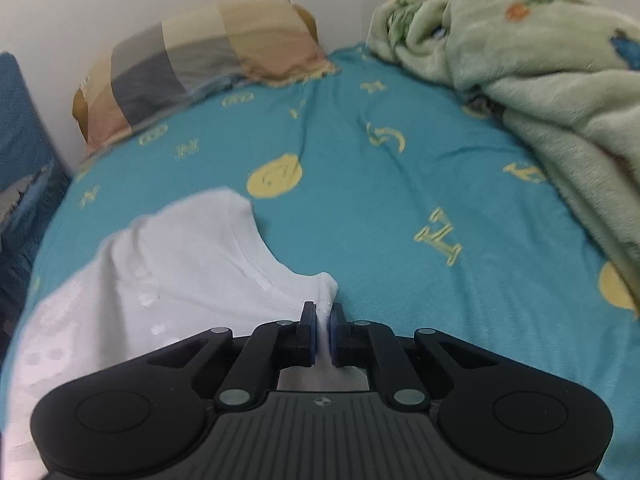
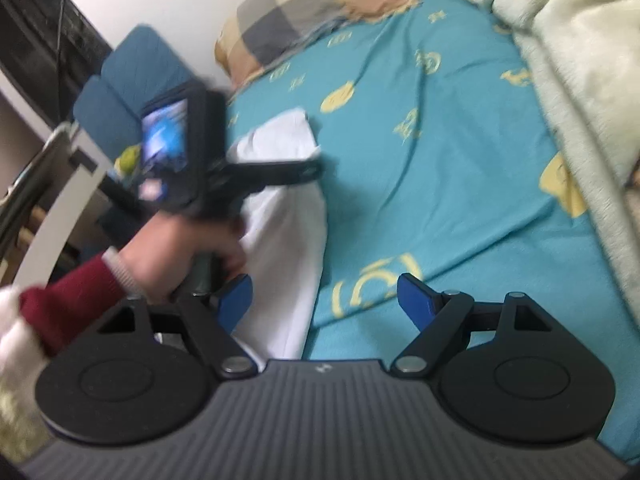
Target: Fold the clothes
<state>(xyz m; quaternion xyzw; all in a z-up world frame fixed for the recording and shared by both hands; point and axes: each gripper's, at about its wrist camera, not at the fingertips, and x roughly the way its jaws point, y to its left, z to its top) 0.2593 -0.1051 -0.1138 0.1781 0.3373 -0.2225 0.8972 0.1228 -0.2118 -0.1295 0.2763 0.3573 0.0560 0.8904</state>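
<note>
On the teal bed sheet (image 1: 360, 200): left tool (image 1: 323, 320) clamping a corner of the white shirt (image 1: 192, 260) beside its neckline; right tool (image 2: 324, 300) hovering with fingers spread apart, gripping nothing, over the shirt's edge; checked pillow (image 1: 200, 64) and green blanket (image 1: 540, 80) lying beyond.

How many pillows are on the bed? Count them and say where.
1. The checked pillow lies at the bed's far end against the wall, left of the green blanket. Another may be hidden under that blanket.
</note>
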